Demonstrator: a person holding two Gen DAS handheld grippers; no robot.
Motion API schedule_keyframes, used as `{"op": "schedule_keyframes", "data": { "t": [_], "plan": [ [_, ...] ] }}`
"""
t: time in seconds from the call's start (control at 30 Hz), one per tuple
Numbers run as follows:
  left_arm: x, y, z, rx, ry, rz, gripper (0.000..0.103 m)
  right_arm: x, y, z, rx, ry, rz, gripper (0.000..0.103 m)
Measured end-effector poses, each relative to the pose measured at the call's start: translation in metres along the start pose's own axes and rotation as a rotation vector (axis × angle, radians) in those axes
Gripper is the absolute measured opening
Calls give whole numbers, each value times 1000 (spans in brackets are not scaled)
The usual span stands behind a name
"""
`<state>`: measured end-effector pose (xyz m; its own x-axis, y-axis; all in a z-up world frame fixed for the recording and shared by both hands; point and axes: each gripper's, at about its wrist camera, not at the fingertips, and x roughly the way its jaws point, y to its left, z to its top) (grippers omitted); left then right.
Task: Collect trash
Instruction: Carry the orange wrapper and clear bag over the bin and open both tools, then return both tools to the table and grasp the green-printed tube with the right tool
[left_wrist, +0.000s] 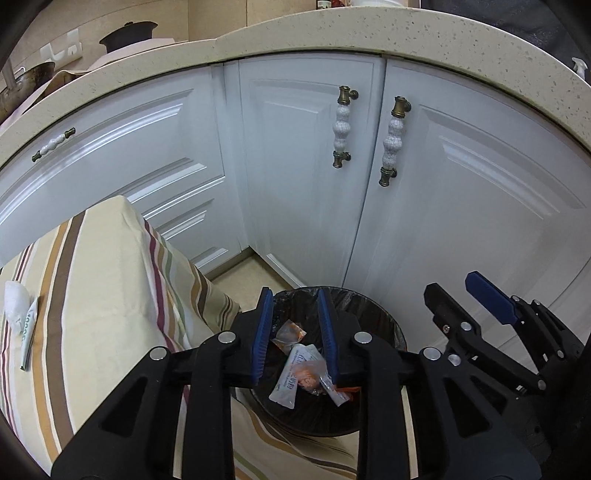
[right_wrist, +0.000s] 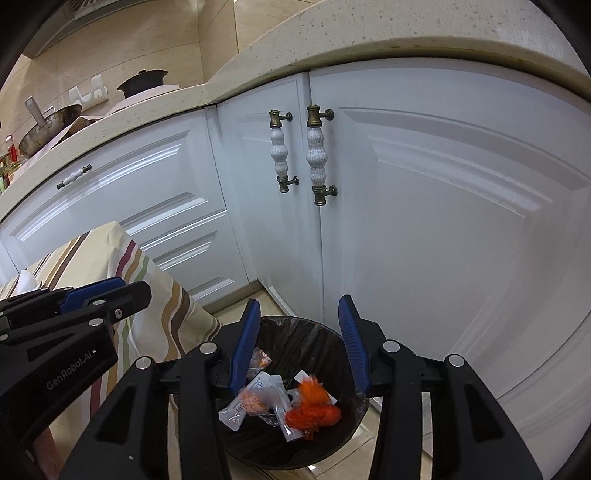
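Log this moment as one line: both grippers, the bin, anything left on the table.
left gripper: open, over bin | right gripper: open, over bin | bin: wrappers inside | table: tissue, sachet left

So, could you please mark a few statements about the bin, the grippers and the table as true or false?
1. The dark round trash bin already holds wrappers. True.
2. The left gripper pinches a wrapper. False: its jaws stand apart over the bin with nothing clamped.
3. The right gripper hangs above the bin, empty. True.
4. The bright orange crumpled wrapper lies on the floor. False: it is in the bin.
5. A white crumpled tissue lies on the striped tablecloth. True.
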<state>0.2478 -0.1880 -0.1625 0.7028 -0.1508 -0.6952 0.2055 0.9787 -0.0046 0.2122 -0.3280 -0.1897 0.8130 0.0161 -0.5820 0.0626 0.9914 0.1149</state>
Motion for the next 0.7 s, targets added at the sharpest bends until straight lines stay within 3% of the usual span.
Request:
{"op": "schedule_keyframes", "data": {
  "t": [0.33,0.7],
  "plan": [
    [-29,36,-2,-43,-28,37,41,-16,27,14,-26,-23,24,44],
    [-82,127,-11,-151,-77,164,43,-35,113,30,-111,-62,148,44]
  ]
}}
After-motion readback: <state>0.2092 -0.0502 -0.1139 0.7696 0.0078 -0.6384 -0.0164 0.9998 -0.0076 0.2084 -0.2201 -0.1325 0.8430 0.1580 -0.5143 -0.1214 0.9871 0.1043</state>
